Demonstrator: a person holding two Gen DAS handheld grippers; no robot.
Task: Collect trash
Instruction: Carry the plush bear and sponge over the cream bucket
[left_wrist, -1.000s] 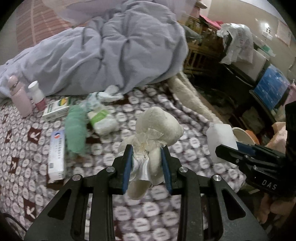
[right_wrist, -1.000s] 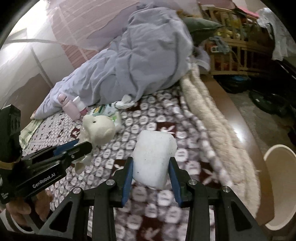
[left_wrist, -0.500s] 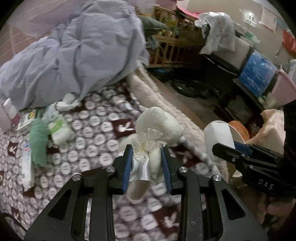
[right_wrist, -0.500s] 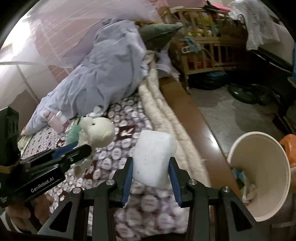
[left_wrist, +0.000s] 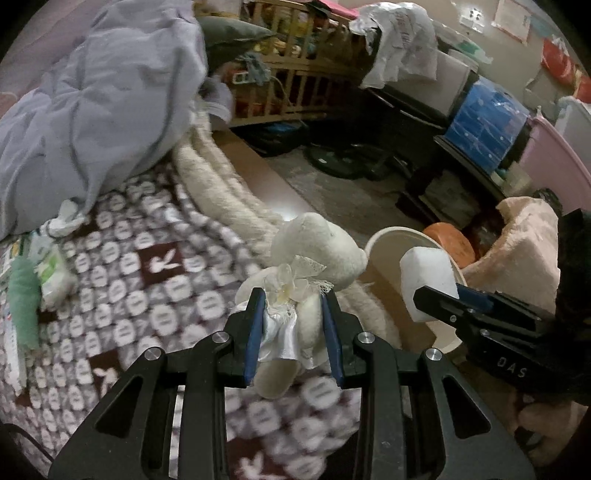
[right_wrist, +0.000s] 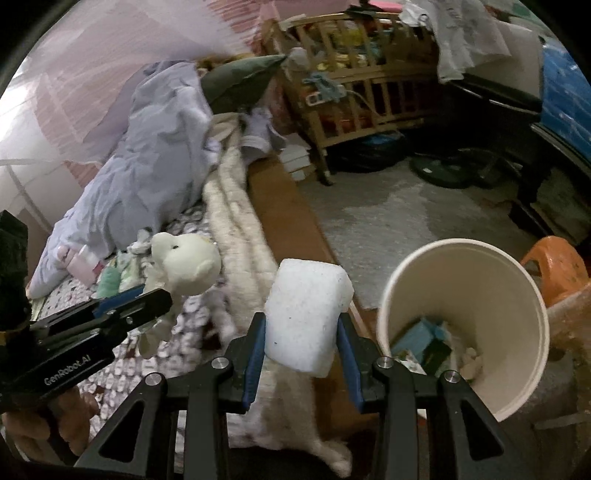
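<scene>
My left gripper (left_wrist: 293, 314) is shut on a cream plush toy (left_wrist: 314, 254) in a white dress, held above the bed's edge; the toy also shows in the right wrist view (right_wrist: 184, 258). My right gripper (right_wrist: 301, 332) is shut on a white foam block (right_wrist: 306, 314), held just left of a cream trash bin (right_wrist: 517, 295) on the floor. The bin holds some blue and white scraps. The foam block (left_wrist: 424, 280) and the bin (left_wrist: 391, 236) show at the right of the left wrist view.
A patterned blanket (left_wrist: 147, 288) covers the bed, with a lilac duvet (left_wrist: 92, 110) heaped behind. A green cloth (left_wrist: 22, 299) and packets lie at the left. An orange stool (right_wrist: 557, 266), a wooden crib (right_wrist: 354, 92) and dark furniture stand beyond the bin.
Both grippers have swung right from over the bed toward the floor side, each still holding its item. The bin has come closer in both views.
</scene>
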